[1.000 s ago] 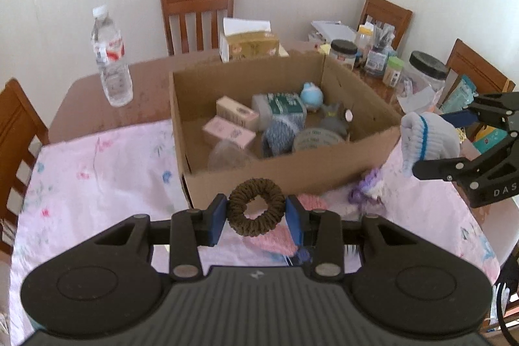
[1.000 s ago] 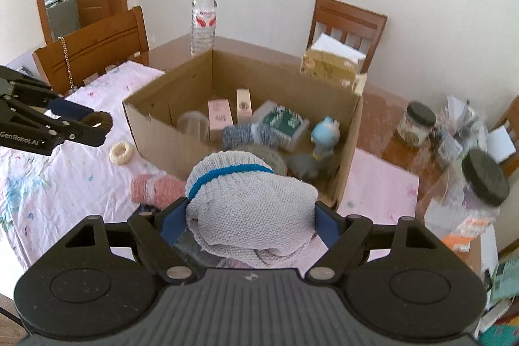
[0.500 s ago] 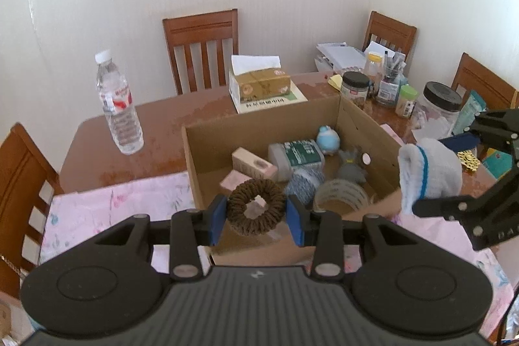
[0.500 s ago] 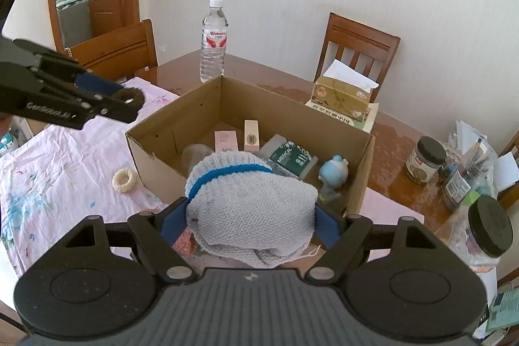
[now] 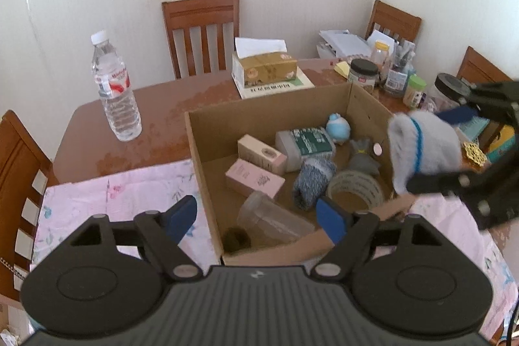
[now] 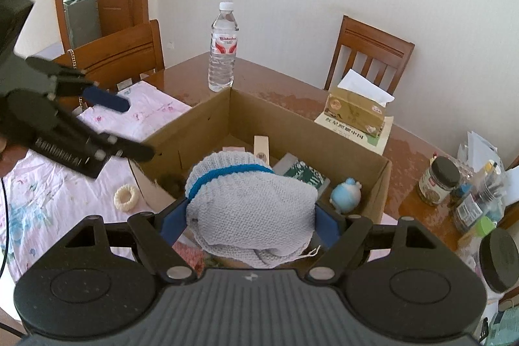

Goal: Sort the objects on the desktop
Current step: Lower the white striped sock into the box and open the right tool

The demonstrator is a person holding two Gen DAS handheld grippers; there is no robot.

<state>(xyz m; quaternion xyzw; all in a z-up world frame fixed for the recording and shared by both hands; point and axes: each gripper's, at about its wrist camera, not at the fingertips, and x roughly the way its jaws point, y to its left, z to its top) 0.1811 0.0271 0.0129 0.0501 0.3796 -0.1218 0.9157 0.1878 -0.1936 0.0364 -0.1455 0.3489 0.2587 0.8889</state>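
Observation:
An open cardboard box (image 5: 207, 171) stands on the table and holds several small items. A brown scrunchie (image 5: 236, 238) lies in its near left corner, also seen in the right wrist view (image 6: 170, 180). My left gripper (image 5: 256, 216) is open and empty above that corner. My right gripper (image 6: 249, 224) is shut on a grey knitted sock with a blue stripe (image 6: 249, 209), held over the box's right rim; the sock also shows in the left wrist view (image 5: 421, 148).
A water bottle (image 5: 115, 86) stands left of the box. A tissue box (image 5: 264, 68) sits behind it. Jars and clutter (image 5: 389, 73) crowd the far right. A cream scrunchie (image 6: 126, 197) lies on the pink floral cloth (image 5: 113, 196). Wooden chairs surround the table.
My left gripper moved up over the box, opened and let go of the brown scrunchie, which now lies inside. My right gripper moved closer over the box with the sock.

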